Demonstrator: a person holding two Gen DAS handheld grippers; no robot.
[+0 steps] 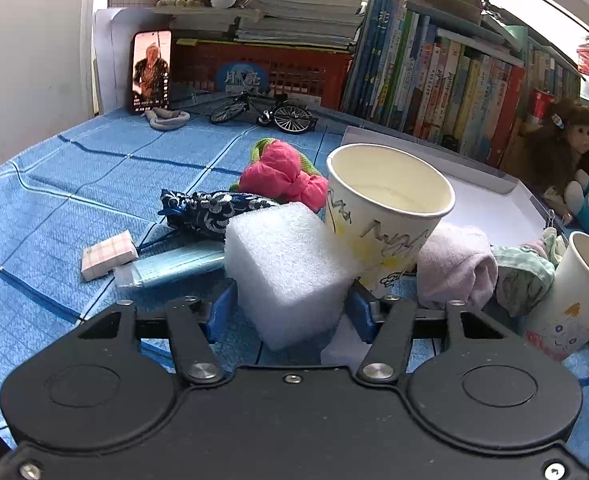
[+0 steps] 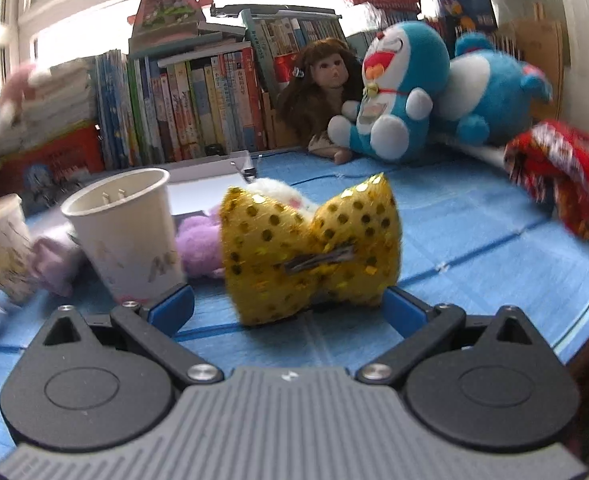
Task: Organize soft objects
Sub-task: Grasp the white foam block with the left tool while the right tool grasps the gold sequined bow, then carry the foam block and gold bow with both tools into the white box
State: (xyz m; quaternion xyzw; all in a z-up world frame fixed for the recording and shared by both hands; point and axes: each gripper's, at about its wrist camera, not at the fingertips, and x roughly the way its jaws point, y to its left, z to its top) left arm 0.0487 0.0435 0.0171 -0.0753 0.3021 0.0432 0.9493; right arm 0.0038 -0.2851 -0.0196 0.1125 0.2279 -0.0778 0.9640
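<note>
In the left wrist view my left gripper (image 1: 292, 302) is shut on a white foam block (image 1: 290, 268), its blue fingers pressing both sides. A paper cup (image 1: 386, 208) stands just behind the block. In the right wrist view my right gripper (image 2: 290, 306) holds a yellow sequined bow (image 2: 310, 246) between its blue fingers, above the blue cloth. A pink cloth bundle (image 1: 284, 174), a dark patterned pouch (image 1: 208, 212), a lilac sock (image 1: 456, 266) and a checked cloth (image 1: 524, 274) lie on the table.
A second paper cup (image 2: 124, 232) stands left of the bow, with a purple plush (image 2: 198, 246) behind it. A white tray (image 1: 490, 204), books, a doll (image 2: 322, 92), blue plush toys (image 2: 398, 92), a red snack bag (image 2: 562, 176), a toy bicycle (image 1: 264, 114) and a phone (image 1: 151, 72) ring the table.
</note>
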